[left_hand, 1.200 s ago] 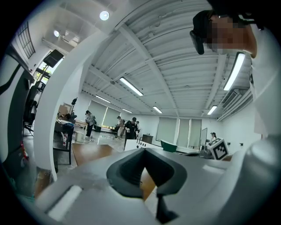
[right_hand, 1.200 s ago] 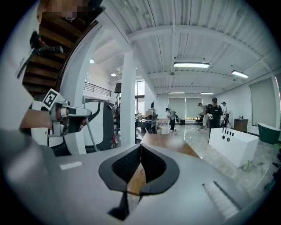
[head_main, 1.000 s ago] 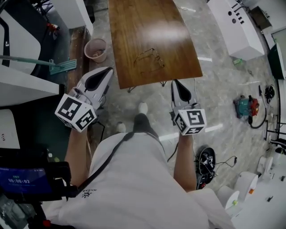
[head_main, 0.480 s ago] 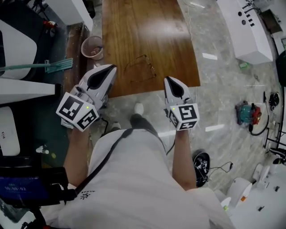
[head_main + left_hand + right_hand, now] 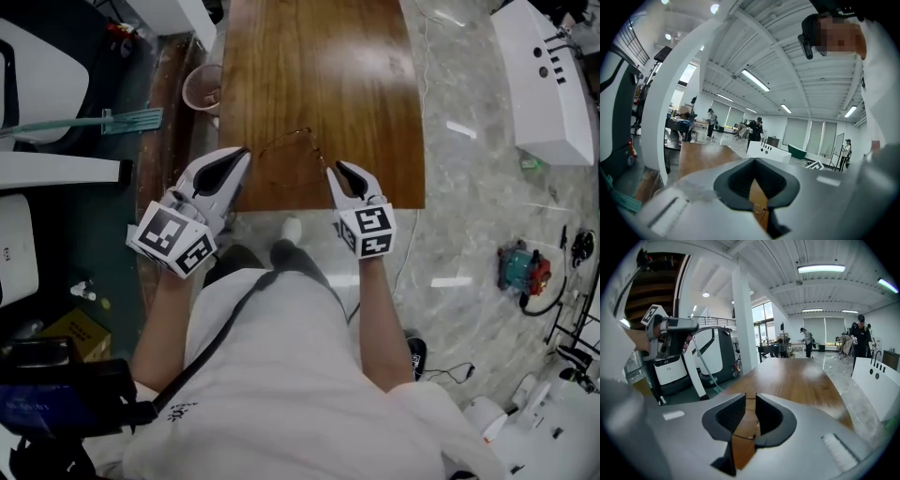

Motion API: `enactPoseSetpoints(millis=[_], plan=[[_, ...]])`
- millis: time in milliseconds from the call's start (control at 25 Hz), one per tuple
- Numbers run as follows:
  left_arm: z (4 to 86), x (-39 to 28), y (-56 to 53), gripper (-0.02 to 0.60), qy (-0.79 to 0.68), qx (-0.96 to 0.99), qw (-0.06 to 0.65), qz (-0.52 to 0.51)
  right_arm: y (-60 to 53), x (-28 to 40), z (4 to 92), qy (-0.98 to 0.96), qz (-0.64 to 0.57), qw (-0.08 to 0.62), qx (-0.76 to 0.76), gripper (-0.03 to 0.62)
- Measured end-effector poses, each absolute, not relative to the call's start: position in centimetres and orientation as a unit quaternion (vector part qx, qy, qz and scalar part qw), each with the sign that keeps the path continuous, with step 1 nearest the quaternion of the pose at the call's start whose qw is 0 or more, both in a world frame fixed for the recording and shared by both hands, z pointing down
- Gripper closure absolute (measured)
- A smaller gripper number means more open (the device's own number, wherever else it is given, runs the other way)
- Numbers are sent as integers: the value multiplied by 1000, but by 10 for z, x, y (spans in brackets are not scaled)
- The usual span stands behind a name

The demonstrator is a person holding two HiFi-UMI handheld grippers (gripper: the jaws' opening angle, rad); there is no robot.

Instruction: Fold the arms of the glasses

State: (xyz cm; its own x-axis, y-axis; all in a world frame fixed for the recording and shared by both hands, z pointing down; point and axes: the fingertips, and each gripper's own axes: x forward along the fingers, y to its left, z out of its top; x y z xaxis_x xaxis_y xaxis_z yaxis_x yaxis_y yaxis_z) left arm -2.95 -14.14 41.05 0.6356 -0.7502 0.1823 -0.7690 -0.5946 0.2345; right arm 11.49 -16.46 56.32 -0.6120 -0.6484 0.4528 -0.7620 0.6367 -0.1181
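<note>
Right tongs [image 5: 339,169], newly ajar, beside glasses [image 5: 292,145]

White short-sleeve tee [image 5: 291,375], small dark print at lower-left hem, black strap [image 5: 228,328] diagonal across chest. Dark trousers [image 5: 298,255] and white shoe [image 5: 292,228] at centre. Left gripper [image 5: 240,155] and right gripper [image 5: 339,169]: white-grey shells, black pad insets. Left cube [image 5: 176,240] and right cube [image 5: 367,232]: black-and-white square markers. Right jaws just been opening, pads on nothing.
</note>
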Motion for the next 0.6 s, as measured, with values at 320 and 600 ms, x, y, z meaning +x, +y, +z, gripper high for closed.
enactPoseSetpoints(millis=[320, 600], plan=[[437, -36, -158, 575, -443, 879, 169, 43, -200, 102, 618, -880, 183, 220, 379, 506], [476, -47, -167, 568, -432, 878, 201, 57, -217, 78, 658, -871, 209, 251, 367, 503]])
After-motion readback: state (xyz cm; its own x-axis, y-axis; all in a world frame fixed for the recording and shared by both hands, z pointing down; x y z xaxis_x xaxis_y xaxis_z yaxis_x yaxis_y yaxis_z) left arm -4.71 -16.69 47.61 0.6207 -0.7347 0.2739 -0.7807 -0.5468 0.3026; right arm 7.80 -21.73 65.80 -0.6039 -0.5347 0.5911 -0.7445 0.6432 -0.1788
